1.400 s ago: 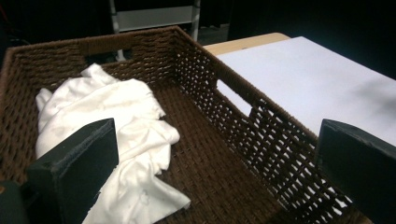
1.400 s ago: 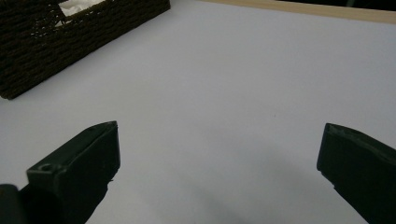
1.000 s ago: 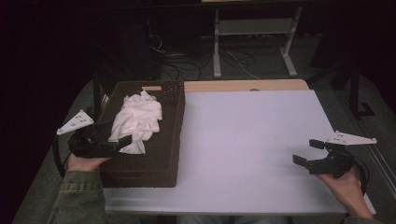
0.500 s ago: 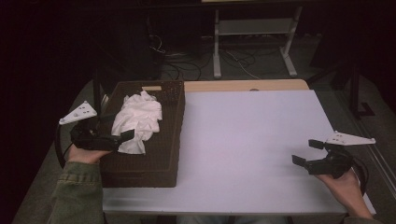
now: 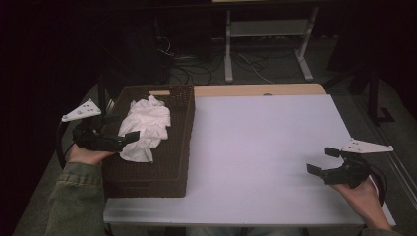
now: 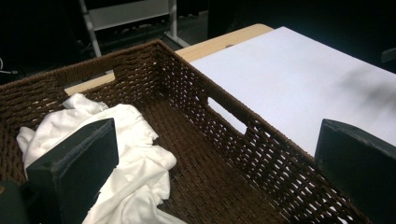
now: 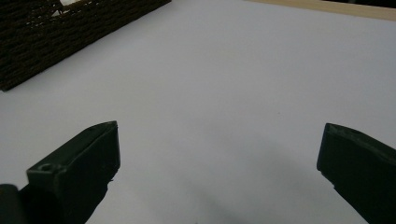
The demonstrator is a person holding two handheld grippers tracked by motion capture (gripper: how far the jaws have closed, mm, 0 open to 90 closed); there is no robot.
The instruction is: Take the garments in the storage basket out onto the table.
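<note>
Beside left hand-held gripper (image 5: 129, 139), white cloth (image 5: 147, 125), basket (image 5: 162, 167)

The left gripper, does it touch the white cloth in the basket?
Cannot tell. In the left gripper view the open left gripper overlaps the white cloth, and no gap or contact shows plainly.
</note>
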